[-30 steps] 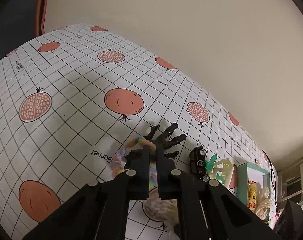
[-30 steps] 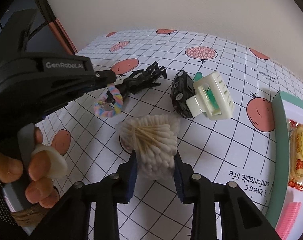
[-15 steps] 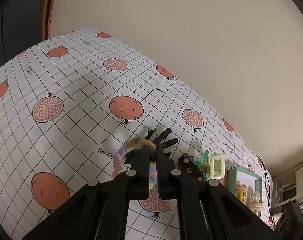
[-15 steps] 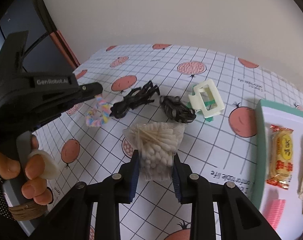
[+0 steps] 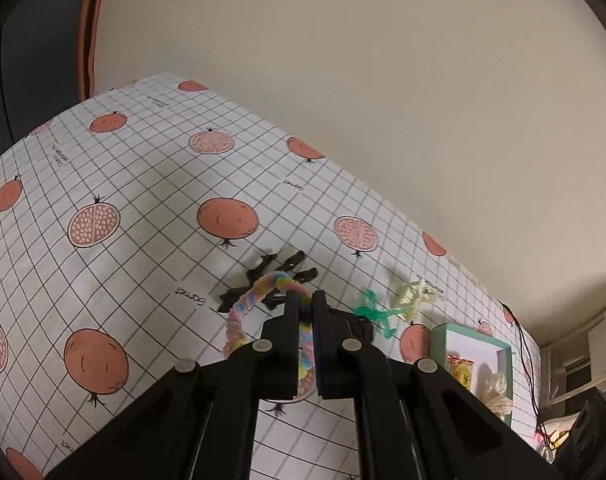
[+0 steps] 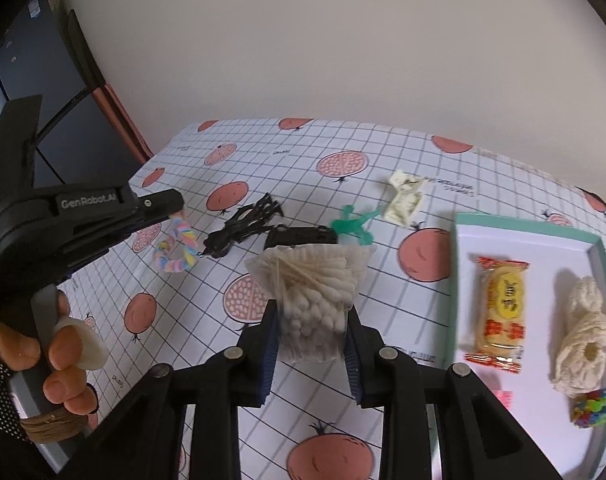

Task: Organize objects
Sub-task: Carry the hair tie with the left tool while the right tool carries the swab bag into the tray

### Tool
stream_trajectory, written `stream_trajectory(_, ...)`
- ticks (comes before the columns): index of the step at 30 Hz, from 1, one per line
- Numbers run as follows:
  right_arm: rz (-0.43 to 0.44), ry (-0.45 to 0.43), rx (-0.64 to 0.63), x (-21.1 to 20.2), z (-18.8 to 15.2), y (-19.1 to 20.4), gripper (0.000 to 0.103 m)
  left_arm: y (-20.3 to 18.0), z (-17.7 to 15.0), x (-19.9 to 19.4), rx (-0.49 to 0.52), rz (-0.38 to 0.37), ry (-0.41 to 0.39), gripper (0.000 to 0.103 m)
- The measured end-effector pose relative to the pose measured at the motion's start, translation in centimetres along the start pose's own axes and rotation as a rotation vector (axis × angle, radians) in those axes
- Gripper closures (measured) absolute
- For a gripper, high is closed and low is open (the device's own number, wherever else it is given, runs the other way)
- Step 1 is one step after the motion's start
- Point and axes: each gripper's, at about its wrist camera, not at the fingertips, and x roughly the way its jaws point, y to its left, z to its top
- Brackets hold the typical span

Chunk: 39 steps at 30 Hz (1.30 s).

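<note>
Midway: my left gripper pinches the pastel hair tie, my right gripper clamps the cotton swab bag, tray off its right side already stocked, black clip, green figure and cream clip ahead remain.

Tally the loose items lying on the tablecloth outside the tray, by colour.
Black: 2, a claw clip and a toy car
Green: 1, a plastic figure
Cream: 1, a hair clip
Total: 4
</note>
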Motion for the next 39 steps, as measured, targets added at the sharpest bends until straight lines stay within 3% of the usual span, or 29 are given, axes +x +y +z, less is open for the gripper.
stream_trajectory(23,-0.110,-0.053,0.130,-6.5,-0.7,-10.2,0.072,-9.0,-3.2,-0.9,0.123,-0.083,0.010,0.098)
stream_trajectory(39,-0.189,-0.079,0.228,-10.5,-2.3,-17.0,0.072,-17.2,-7.1,-0.8,0.279,-0.152,0.047,0.097)
